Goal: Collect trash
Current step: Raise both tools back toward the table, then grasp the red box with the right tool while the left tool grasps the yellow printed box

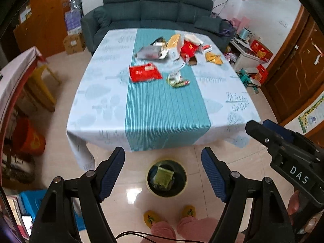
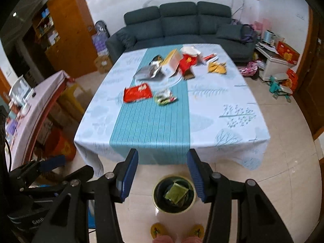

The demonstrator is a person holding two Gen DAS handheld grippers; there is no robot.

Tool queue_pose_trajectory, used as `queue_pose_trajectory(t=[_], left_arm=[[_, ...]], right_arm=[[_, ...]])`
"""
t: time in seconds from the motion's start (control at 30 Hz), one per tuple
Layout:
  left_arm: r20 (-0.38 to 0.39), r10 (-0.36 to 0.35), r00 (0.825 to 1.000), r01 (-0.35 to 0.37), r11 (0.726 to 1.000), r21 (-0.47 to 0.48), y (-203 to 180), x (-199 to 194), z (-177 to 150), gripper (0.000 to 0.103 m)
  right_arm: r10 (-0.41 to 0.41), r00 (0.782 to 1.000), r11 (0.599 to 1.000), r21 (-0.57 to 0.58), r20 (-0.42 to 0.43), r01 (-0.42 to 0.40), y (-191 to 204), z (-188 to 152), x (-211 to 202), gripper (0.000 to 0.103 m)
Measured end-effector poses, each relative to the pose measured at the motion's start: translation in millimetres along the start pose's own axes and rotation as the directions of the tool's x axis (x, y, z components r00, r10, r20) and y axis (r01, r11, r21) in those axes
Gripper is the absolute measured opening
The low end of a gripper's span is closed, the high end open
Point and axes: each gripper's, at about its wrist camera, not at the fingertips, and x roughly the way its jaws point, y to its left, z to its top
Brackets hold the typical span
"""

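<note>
Hovering both empty, open claws, left claw and right claw, above the bin; I advise reaching for the nearest wrapper on the bench.

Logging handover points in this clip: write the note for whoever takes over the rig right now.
Left gripper: open, empty.
Right gripper: open, empty.
Both are over the floor, short of the table's near edge.
Done: one green packet lies in the bin on the floor by the person's feet.
Left: red packet and small crumpled wrapper mid-table; a pile of boxes and wrappers and a yellow wrapper at the far end.
</note>
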Motion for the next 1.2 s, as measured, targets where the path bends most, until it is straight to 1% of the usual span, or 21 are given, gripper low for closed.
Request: queue_pose_trajectory(t=[0.07,0.17,0.3,0.4,0.5,0.53,0.6,0.67,0.77,0.87,0.97,1.1,1.2], left_arm=[[0.014,0.012,1.0,-0.012,1.0,0.025,-3.7,-1.3,10.3,0.076],[0.02,0.019,1.0,-0.02,0.999,0.037,-6.7,2.3,25.0,0.076],[0.02,0.039,0.999,-0.04,0.999,0.025,-7.5,15.4,49.7,0.076],[0.008,0.065,0.998,-0.065,0.998,0.007,-5.6,32.2,68.4,0.076],[-0.017,0.079,0.997,-0.08,0.996,-0.029,-2.8,58.5,96.7,0.076],[-0.022,0.087,0.996,-0.088,0.995,-0.038,-3.1,64.8,103.0,0.076],[-0.039,0.109,0.993,-0.111,0.991,-0.076,-4.2,85.3,127.4,0.076],[-0.057,0.115,0.992,-0.121,0.987,-0.109,-7.7,103.7,148.8,0.076],[-0.092,0.13,0.987,-0.141,0.981,-0.133,-17.8,132.6,183.9,0.076],[-0.113,0.137,0.984,-0.153,0.978,-0.142,-29.5,155.7,217.0,0.076],[-0.123,0.146,0.982,-0.162,0.978,-0.134,-40.5,180.2,249.8,0.076],[-0.136,0.159,0.978,-0.172,0.981,-0.088,-53.1,215.3,285.3,0.076],[-0.159,0.165,0.973,-0.174,0.984,-0.043,-59.7,243.2,306.4,0.07]], right_arm=[[-0.003,1.0,1.0,0.008,0.011,0.003,-3.6,4.0,-2.8,0.051],[-0.015,1.0,1.0,0.011,0.017,0.015,-11.2,10.0,-1.5,0.05],[-0.013,1.0,1.0,0.012,0.025,0.013,-22.7,21.6,5.2,0.05],[-0.01,1.0,1.0,0.012,0.014,0.01,-34.5,38.5,20.9,0.05],[0.019,1.0,1.0,0.006,-0.003,-0.019,-48.0,63.6,44.1,0.05],[0.036,0.999,0.999,0.0,-0.009,-0.036,-52.6,74.2,53.6,0.05],[0.066,0.998,0.998,-0.019,-0.017,-0.067,-60.8,96.5,71.6,0.05],[0.087,0.996,0.995,-0.04,-0.031,-0.088,-71.3,123.2,90.5,0.05],[0.121,0.992,0.99,-0.063,-0.047,-0.124,-89.3,162.4,115.5,0.05],[0.144,0.987,0.986,-0.07,-0.073,-0.149,-106.1,193.4,139.3,0.05],[0.178,0.977,0.978,-0.084,-0.116,-0.188,-123.5,225.5,169.5,0.05],[0.208,0.962,0.969,-0.094,-0.179,-0.228,-134.1,251.5,210.4,0.05],[0.227,0.948,0.966,-0.069,-0.224,-0.248,-136.7,264.3,247.5,0.05]])
